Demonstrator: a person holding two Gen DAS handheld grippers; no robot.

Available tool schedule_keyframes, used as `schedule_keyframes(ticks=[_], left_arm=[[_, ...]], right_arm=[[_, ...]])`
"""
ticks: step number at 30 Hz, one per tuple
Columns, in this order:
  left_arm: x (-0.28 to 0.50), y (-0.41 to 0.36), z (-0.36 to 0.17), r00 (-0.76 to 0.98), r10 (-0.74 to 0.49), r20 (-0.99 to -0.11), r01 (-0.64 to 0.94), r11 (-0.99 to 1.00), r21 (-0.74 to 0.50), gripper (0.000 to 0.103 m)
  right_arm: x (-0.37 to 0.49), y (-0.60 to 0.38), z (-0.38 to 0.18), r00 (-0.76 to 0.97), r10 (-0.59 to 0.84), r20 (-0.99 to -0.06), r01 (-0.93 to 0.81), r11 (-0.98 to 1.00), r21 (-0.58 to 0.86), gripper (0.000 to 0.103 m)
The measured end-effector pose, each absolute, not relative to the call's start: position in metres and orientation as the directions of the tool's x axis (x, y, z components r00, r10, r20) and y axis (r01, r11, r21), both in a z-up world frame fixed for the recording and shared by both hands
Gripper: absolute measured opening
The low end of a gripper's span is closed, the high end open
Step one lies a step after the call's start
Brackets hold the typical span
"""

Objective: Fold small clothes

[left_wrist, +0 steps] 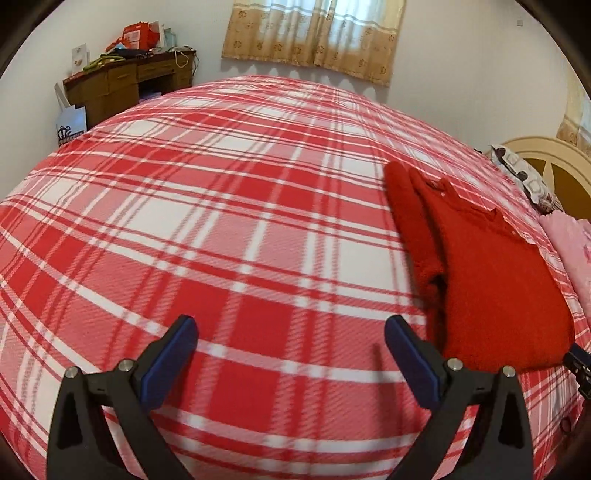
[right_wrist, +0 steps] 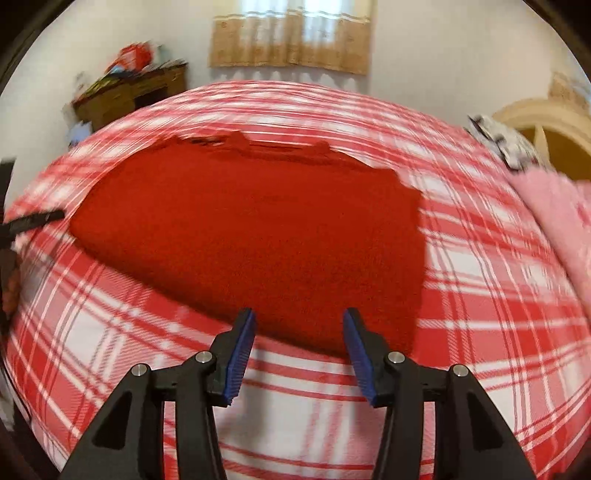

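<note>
A red knitted sweater [left_wrist: 491, 280] lies flat on the red and white plaid bedspread [left_wrist: 221, 221], with one sleeve [left_wrist: 410, 221] folded along its left side. My left gripper [left_wrist: 290, 325] is open wide over bare bedspread, to the left of the sweater's near corner, with nothing between its fingers. In the right wrist view the sweater [right_wrist: 258, 229] fills the middle. My right gripper [right_wrist: 299, 315] hovers at its near edge, jaws apart and not pressing on the cloth. A dark finger of the left gripper [right_wrist: 33, 221] shows at the sweater's left end.
A pink garment [left_wrist: 576, 243] lies to the right of the sweater, near a patterned pillow [left_wrist: 524, 173] and a cream headboard [left_wrist: 554, 162]. A cluttered wooden desk [left_wrist: 122, 85] stands against the far wall beyond the bed. A curtained window [left_wrist: 314, 33] is behind it.
</note>
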State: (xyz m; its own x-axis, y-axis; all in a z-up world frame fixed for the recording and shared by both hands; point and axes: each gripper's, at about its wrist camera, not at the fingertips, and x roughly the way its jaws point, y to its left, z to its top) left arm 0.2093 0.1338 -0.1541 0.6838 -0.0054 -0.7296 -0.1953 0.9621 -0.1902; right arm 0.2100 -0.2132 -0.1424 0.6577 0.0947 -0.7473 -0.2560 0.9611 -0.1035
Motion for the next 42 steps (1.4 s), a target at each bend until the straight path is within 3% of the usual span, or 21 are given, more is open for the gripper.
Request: schedule_keyframes(ticks=[4, 17, 25, 33, 42], left_arm=[[0.211, 0.146, -0.152, 0.684, -0.015, -0.73, -0.194, 0.96, -0.202, 0.103], [0.231, 0.155, -0.148, 0.678, -0.176, -0.713, -0.09, 0.944, -0.318, 0.103], [0.255, 0.144, -0.136, 0.674, -0.268, -0.689, 0.0, 0.932, -0.363, 0.103], [0.295, 0.127, -0.141, 0.604, -0.453, -0.655, 0.091, 0.857, -0.508, 0.103], [0.325, 0.109, -0.142, 0.573, -0.511, -0.64, 0.112, 0.823, -0.557, 0.103]], right_arm=[[0.207, -0.174, -0.137, 0.648, 0.15, -0.746, -0.347, 0.931, -0.114, 0.058], [0.214, -0.048, -0.142, 0.629, 0.276, -0.727, -0.565, 0.805, -0.183, 0.058], [0.213, -0.012, -0.154, 0.619, 0.29, -0.73, -0.598, 0.776, -0.199, 0.059], [0.217, 0.006, -0.159, 0.652, 0.28, -0.705, -0.587, 0.775, -0.235, 0.058], [0.218, 0.012, -0.168, 0.702, 0.253, -0.666, -0.545, 0.793, -0.273, 0.058]])
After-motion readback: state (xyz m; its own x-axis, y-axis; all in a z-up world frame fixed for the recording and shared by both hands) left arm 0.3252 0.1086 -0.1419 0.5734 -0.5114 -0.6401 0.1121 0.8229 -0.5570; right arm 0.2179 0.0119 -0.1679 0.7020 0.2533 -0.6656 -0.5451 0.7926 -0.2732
